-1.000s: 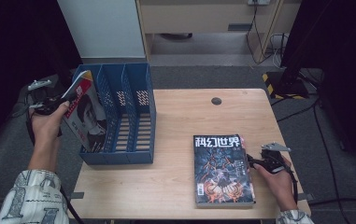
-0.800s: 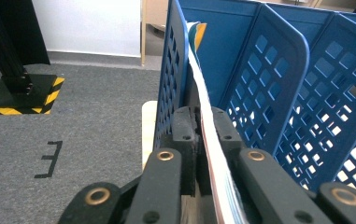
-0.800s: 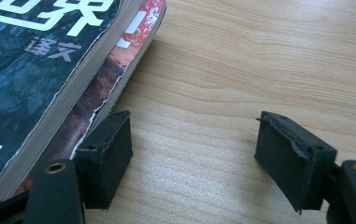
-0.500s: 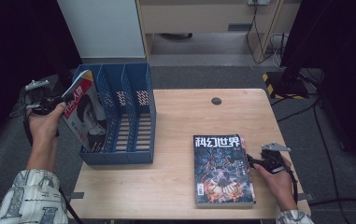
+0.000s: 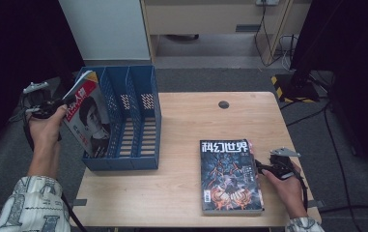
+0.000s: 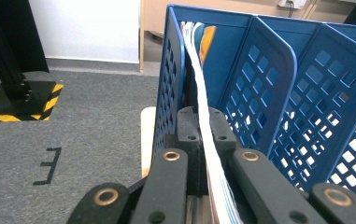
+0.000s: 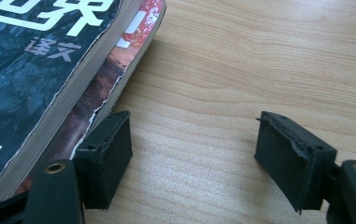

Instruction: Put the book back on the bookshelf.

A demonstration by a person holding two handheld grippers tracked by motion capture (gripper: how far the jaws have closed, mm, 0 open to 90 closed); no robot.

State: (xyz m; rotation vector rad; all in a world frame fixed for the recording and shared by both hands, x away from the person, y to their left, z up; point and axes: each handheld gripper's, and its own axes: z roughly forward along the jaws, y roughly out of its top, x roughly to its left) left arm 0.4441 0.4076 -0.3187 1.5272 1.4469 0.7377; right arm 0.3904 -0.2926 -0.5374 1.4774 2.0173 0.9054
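Observation:
A magazine [image 5: 87, 116] with a red and white cover showing a face stands tilted in the leftmost slot of the blue file rack [image 5: 143, 82]. My left gripper [image 5: 58, 104] is shut on its upper left edge. In the left gripper view the white page edges [image 6: 203, 116] run between the closed jaws of the left gripper [image 6: 199, 119], beside the rack's wall [image 6: 259, 60]. A dark magazine [image 5: 230, 176] lies flat on the wooden table [image 5: 186, 121] on top of a red-covered one [image 7: 119, 60]. My right gripper [image 5: 261, 166] rests open at their right edge, its jaws [image 7: 194, 140] holding nothing.
The rack's two right-hand slots [image 5: 145, 121] are empty. A black round grommet [image 5: 223, 104] sits in the table's far side. A black stand with a yellow-striped base [image 5: 288, 84] stands on the floor at the right, with cables near it.
The left hand and the magazine's top have edged slightly left. The right hand and the flat magazines have kept still.

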